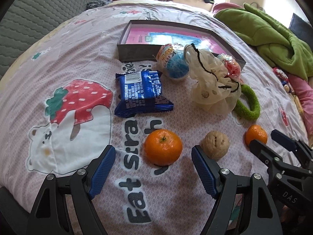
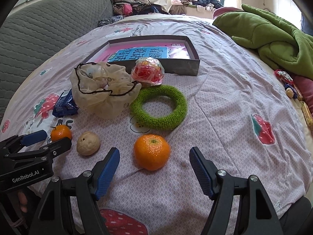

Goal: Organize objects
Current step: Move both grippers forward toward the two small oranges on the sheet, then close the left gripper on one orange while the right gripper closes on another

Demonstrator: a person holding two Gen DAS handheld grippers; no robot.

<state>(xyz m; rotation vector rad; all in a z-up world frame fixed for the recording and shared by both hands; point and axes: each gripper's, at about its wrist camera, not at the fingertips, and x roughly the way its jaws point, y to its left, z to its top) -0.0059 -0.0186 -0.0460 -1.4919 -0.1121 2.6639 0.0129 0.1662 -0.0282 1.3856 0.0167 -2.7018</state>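
On the pink printed bedsheet, one orange (image 1: 163, 146) lies just ahead of my open left gripper (image 1: 153, 149), between its fingertips' line. A walnut (image 1: 215, 145) sits to its right, then a second orange (image 2: 151, 151), centred before my open right gripper (image 2: 154, 152). Neither gripper holds anything. Further back lie a blue snack packet (image 1: 140, 92), a blue wrapped ball (image 1: 174, 62), a cream mesh pouch (image 2: 101, 90), a red wrapped ball (image 2: 147, 72) and a green fuzzy ring (image 2: 158, 107). Behind them stands a shallow grey box (image 2: 182, 66) with a pink and blue sheet inside.
A green blanket (image 2: 273, 37) is heaped at the right side of the bed. A grey quilted cushion (image 2: 49, 25) runs along the left. Clothes (image 2: 133, 4) pile up at the far end by the window. Small items (image 2: 289, 86) lie at the right edge.
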